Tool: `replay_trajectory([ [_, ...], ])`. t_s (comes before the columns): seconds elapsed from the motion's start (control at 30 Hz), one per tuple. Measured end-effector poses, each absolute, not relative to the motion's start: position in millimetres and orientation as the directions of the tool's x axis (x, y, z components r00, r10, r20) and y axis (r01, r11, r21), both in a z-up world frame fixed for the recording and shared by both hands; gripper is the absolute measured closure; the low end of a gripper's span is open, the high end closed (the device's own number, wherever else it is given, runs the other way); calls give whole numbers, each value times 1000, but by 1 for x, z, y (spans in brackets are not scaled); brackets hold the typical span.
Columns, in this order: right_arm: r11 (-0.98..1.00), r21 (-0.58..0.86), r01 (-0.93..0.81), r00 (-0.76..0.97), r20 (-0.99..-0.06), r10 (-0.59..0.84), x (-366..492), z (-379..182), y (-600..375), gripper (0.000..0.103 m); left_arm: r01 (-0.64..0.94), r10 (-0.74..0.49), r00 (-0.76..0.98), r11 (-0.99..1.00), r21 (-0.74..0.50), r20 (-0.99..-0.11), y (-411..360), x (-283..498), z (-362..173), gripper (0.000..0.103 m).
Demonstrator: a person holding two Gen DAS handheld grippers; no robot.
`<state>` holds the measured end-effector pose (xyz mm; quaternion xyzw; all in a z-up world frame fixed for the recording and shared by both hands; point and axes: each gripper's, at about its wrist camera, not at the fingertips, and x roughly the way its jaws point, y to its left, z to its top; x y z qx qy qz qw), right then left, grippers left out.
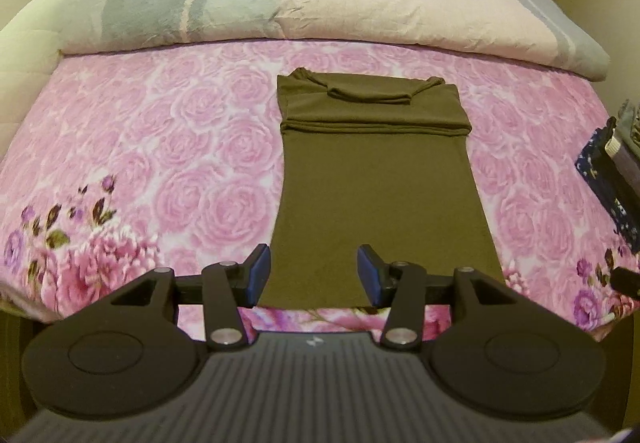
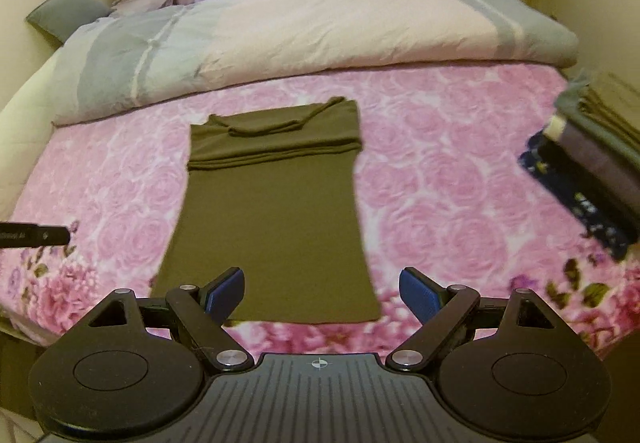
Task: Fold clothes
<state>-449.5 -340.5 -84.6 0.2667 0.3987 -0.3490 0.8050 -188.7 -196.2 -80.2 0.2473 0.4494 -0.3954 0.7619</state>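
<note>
While both grippers hang above the near edge of the bed [image 1: 132, 147], the olive garment [image 1: 372, 179] lies flat on the pink floral bedspread as a long narrow strip. Its long axis runs straight away from the fingers, from the near hem toward the duvet [image 2: 320, 27] at the far side. The collar end, farthest from the fingers, already carries a folded-over band.

The left gripper [image 1: 314, 275] is released, with nothing between its blue pads; the near-left hem corner shows just beyond them. The right gripper [image 2: 322, 295] is spread wider, also empty, and frames the near-right hem corner.

Judged from this layout, each gripper is nearest its own corner of the near hem. The coming fold probably turns on carrying that hem along the long axis toward the collar.

A stack of folded clothes [image 2: 592, 147] sits well apart, at the right edge.
</note>
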Motion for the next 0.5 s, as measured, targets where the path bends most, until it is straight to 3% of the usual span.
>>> replay_trajectory([
  [0.27, 655, 200, 729, 492, -819, -297, -495, -75, -356, 16, 777, -343, 330, 627, 47, -880, -190, -254, -81, 56],
  [0.5, 702, 216, 679, 469, -863, -189, -507, -87, -358, 16, 738, -310, 337, 673, 46, -889, -174, -281, -81, 56],
])
